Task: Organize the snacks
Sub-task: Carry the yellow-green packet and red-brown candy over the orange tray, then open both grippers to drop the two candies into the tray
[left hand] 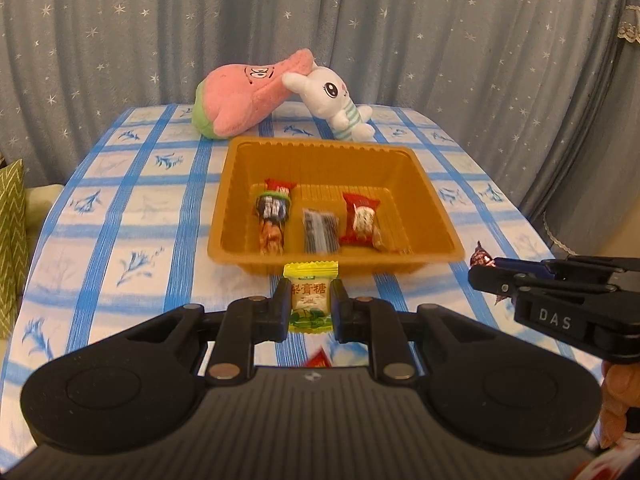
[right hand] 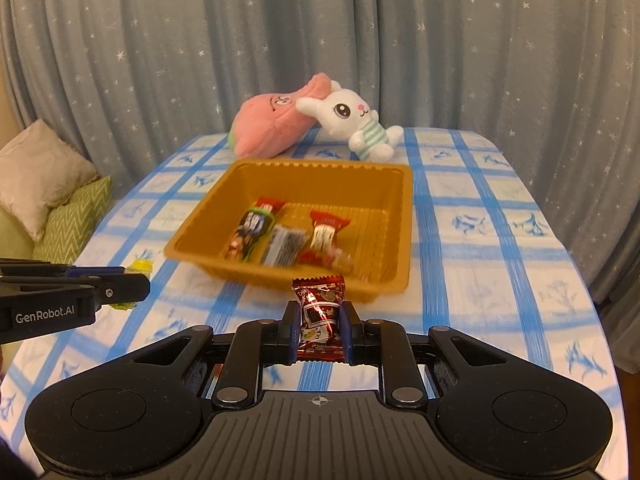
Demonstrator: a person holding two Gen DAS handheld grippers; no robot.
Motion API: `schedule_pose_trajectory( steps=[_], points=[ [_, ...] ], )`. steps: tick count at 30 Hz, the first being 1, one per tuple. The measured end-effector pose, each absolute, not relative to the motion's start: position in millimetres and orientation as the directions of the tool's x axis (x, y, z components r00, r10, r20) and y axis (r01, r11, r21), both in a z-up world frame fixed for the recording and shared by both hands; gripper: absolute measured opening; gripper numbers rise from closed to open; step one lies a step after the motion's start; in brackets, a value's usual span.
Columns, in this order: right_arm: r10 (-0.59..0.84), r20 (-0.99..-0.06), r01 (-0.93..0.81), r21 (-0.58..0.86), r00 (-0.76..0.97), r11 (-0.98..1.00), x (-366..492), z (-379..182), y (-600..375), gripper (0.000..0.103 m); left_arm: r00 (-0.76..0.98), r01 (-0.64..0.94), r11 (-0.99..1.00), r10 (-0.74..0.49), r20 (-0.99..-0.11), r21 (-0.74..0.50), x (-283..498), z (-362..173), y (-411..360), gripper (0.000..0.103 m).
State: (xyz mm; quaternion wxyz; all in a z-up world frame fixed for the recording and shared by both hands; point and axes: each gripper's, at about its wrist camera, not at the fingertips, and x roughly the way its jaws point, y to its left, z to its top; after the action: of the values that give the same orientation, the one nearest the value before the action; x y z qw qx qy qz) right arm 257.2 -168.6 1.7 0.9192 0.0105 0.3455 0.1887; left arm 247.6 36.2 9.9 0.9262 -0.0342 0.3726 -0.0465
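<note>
An orange plastic tray (left hand: 434, 196) (right hand: 400, 216) sits mid-table and holds three wrapped snacks: a dark bar (left hand: 273, 216), a black packet (left hand: 320, 229) and a red packet (left hand: 361, 220). My left gripper (left hand: 311, 304) is shut on a yellow-green candy (left hand: 311, 300), held just in front of the tray's near wall. My right gripper (right hand: 319, 326) is shut on a dark red candy (right hand: 320, 316), also just before the tray. Each gripper shows from the side in the other's view, the right one (left hand: 500, 280) and the left one (right hand: 124, 284).
A pink plush (left hand: 244, 96) and a white rabbit plush (left hand: 340, 104) lie at the table's far edge behind the tray. The table has a blue checked cloth (left hand: 132, 216). A red wrapper (left hand: 319, 360) lies under my left gripper. Cushions (right hand: 48, 184) sit left of the table.
</note>
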Motion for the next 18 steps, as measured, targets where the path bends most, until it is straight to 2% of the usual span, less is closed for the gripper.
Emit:
schedule_pose_trajectory(
  steps=[18],
  points=[
    [0.366, -0.637, -0.330, 0.182, 0.678, 0.926, 364.8, -10.3, -155.9, 0.021, 0.702, 0.077, 0.993, -0.114, -0.703, -0.085, 354.6, -16.2, 42.3, 0.018]
  ],
)
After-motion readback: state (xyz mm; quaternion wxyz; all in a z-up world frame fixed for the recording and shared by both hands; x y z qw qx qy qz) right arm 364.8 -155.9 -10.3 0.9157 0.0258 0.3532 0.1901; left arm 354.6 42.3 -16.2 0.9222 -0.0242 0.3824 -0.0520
